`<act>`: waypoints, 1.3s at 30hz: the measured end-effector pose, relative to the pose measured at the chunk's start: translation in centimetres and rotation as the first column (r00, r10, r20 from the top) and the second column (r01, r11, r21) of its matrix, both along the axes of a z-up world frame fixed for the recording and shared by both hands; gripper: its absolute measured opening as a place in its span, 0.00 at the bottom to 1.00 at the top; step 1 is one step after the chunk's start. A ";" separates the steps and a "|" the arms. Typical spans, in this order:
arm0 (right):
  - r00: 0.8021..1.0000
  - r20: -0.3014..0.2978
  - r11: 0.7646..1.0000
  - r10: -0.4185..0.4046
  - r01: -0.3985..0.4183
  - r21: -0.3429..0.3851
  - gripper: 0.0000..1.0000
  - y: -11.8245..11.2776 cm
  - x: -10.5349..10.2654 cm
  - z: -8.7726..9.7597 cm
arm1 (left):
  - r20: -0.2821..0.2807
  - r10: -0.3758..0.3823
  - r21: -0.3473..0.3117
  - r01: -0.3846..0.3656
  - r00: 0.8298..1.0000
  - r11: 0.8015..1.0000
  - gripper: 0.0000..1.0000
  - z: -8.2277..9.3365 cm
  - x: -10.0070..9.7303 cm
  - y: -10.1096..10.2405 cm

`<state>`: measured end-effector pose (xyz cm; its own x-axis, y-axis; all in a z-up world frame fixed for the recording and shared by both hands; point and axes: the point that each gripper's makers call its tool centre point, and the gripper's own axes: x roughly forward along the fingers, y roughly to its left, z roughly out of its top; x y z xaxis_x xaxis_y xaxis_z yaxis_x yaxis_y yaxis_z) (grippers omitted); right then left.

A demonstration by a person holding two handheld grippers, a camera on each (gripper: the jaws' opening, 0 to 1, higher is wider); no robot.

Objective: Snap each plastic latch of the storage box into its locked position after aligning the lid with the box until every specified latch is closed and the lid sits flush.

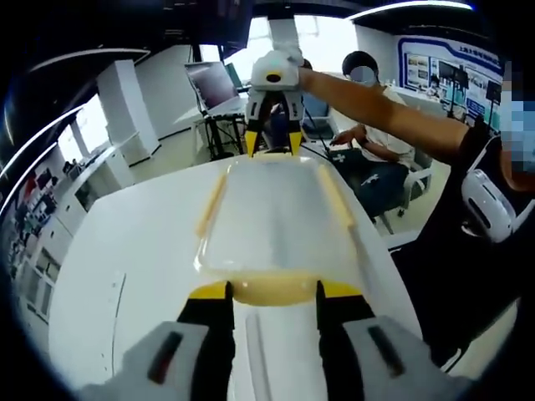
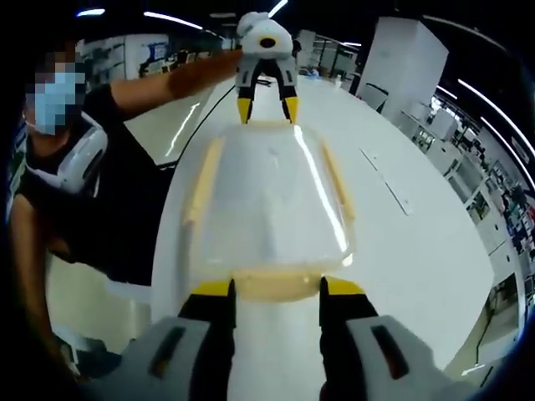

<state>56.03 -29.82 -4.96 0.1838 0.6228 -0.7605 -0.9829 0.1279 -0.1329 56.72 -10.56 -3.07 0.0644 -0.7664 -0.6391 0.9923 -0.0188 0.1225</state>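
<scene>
Translucent plastic with pale yellow trim: your storage box point(image 1: 276, 221) lies lengthwise on the white desk point(image 1: 125, 251), its clear lid point(image 1: 276, 209) on top and seemingly aligned. Starting on the left, your left gripper point(image 1: 273, 292) stands spread, its yellow-tipped jaws either side of the yellow end latch point(image 1: 272, 288) nearest you, close to it; whether they touch it you cannot tell. In the right gripper view your right gripper point(image 2: 276, 290) is likewise spread, its jaws framing the opposite end latch point(image 2: 276, 284). Each gripper shows at the far end of the other's view. Long yellow latches point(image 2: 203, 188) run down both long sides of the lid.

Expect the box to be light and thin-walled, stiff at the rim but springy across the lid, and slick on the smooth desk, so it will likely slide if pushed from one end alone. Press both end latches together, bearing on the latch flaps themselves, not on the lid's glossy centre. The side latches look flat; whether they are locked is unclear
</scene>
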 end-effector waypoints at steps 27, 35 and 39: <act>0.997 0.034 0.997 0.075 -0.075 -0.001 0.36 5.7 0.8 0.1 | -0.008 0.056 -0.044 -0.057 0.998 0.997 0.37 -0.8 -0.1 6.0; 0.995 0.044 0.996 0.092 -0.092 -0.018 0.36 7.2 1.1 0.1 | -0.010 0.079 -0.066 -0.080 0.997 0.995 0.37 -0.7 -0.1 7.5; 0.993 0.051 0.995 0.102 -0.101 -0.018 0.36 8.1 1.1 0.0 | -0.020 0.087 -0.062 -0.088 0.996 0.994 0.36 -1.2 -0.2 8.2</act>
<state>57.08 -21.75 -4.97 0.1594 0.6287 -0.7612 -0.9825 0.0253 -0.1848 56.50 -2.39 -4.25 0.1221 -0.7970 -0.5915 0.9918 0.0751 0.1036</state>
